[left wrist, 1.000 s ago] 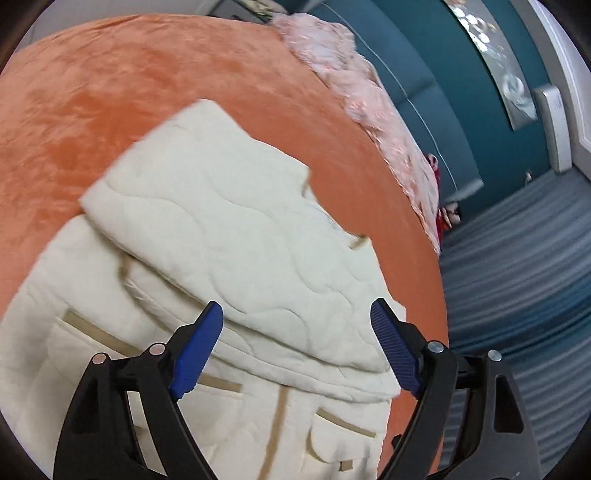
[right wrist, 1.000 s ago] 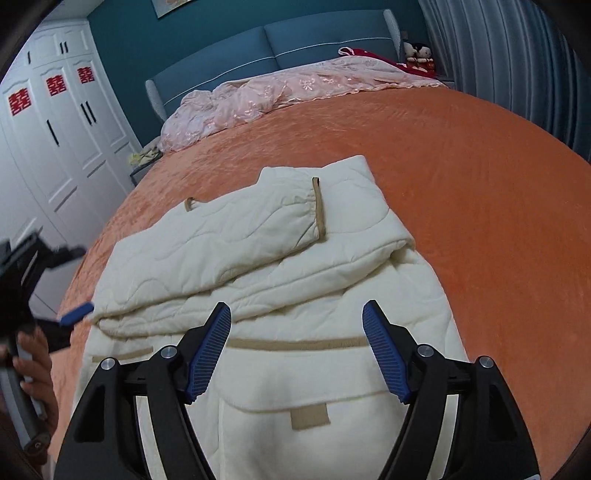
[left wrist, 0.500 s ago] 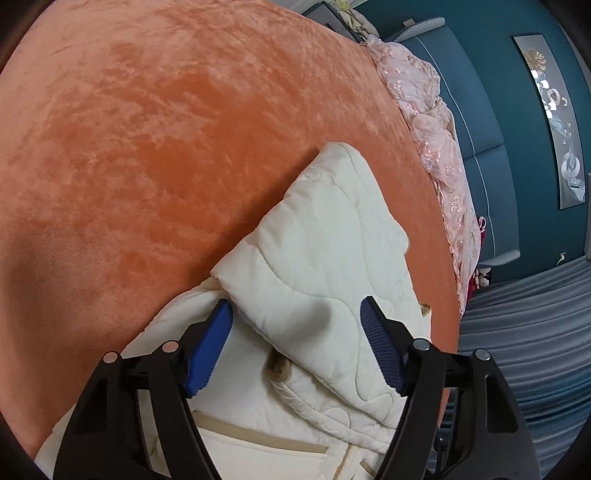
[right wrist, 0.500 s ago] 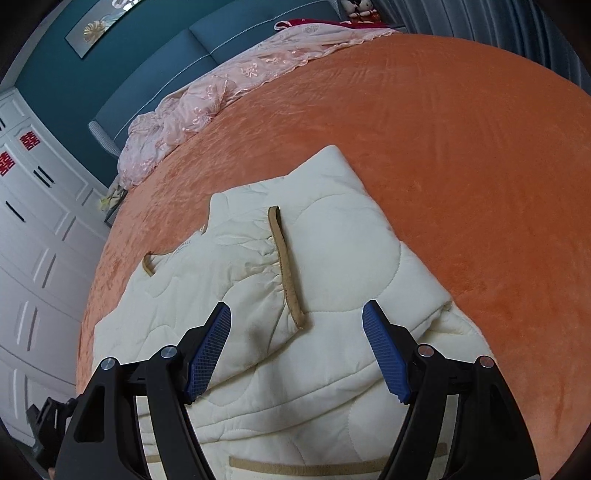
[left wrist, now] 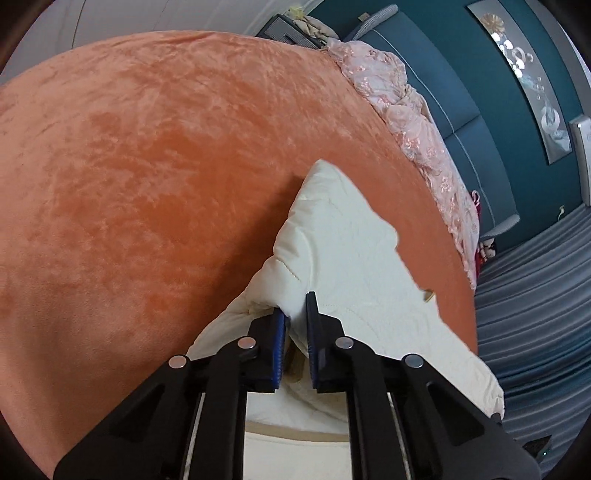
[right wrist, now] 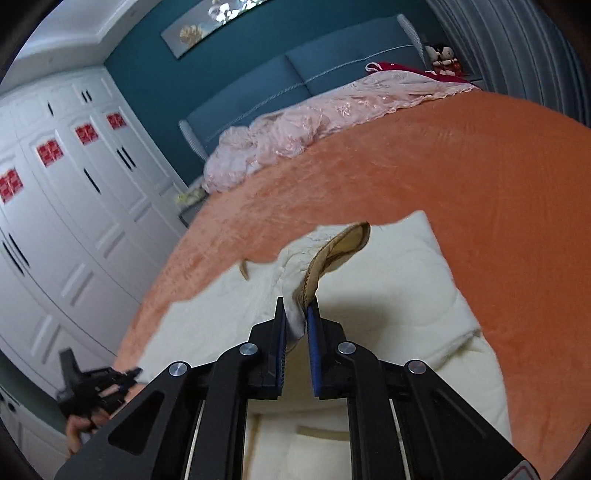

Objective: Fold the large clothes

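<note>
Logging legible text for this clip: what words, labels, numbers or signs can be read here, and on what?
Red paper signs on the white wardrobe doors: a decorative character, too blurred to read.
Wall picture: no lettering visible.
Cream quilted jacket: no readable label.
Nothing else carries text.

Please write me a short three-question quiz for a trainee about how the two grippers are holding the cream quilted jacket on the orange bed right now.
1. True or false: the left gripper is shut on a fold of the cream jacket.
2. Which part does the right gripper pinch: A) tan-trimmed cuff, B) pocket, C) pink cover?
3. Fill in: the jacket lies on the ___ bedspread.

Key: 1 true; 2 A; 3 orange.
</note>
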### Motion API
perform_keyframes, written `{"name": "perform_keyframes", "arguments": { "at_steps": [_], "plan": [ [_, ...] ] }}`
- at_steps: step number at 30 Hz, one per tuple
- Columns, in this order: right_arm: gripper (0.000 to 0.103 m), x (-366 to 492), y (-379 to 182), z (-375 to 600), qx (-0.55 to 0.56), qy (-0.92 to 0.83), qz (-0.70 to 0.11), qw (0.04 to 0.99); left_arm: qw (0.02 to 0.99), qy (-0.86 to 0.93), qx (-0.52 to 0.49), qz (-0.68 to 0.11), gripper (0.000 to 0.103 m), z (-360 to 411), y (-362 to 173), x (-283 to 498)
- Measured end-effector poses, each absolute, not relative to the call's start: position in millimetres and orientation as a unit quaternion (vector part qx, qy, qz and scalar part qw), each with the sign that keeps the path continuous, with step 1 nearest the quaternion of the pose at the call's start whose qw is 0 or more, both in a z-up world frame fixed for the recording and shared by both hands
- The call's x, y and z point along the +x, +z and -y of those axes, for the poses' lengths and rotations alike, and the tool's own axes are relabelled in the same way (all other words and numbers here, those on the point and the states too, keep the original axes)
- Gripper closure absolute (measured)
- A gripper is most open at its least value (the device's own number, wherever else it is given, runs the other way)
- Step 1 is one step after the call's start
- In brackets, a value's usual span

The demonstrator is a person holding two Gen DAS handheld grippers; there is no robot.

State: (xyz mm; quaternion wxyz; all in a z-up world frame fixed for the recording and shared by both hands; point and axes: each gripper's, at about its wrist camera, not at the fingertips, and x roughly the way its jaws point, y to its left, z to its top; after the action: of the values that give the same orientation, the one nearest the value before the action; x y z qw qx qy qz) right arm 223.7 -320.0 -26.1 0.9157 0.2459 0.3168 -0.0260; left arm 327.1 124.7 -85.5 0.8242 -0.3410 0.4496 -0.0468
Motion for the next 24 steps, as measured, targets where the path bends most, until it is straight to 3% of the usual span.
{"name": "perform_keyframes", "arguments": {
  "at_steps": [4, 11, 14, 16, 24],
  "plan": [
    [0.093, 230, -90, 331, 0.238, -0.07, -0.394, 0.885, 0.821, -0.026, -0.312, -0.478, 0.094, -111, -109, 324],
    [0.093, 226, -138, 329, 0.236, -0.081, -0.43, 0.868, 0.837, -0.019, -0.26, -0.482, 0.094, -98, -129, 326],
    [0.093, 225, -135, 334, 0.254, -0.084, -0.435, 0.86, 0.853, -0.016, -0.217, -0.475, 0.092, -90, -126, 323],
    [0.077, 221, -123, 337, 0.251, -0.101, -0.444, 0.854, 0.862, -0.006, -0.18, -0.474, 0.089, -85, -114, 317],
    [0.073, 212, -52, 324, 0.168, -0.128, -0.4, 0.892, 0.91, -0.032, -0.09, -0.403, 0.072, -51, -29, 297]
  ]
}}
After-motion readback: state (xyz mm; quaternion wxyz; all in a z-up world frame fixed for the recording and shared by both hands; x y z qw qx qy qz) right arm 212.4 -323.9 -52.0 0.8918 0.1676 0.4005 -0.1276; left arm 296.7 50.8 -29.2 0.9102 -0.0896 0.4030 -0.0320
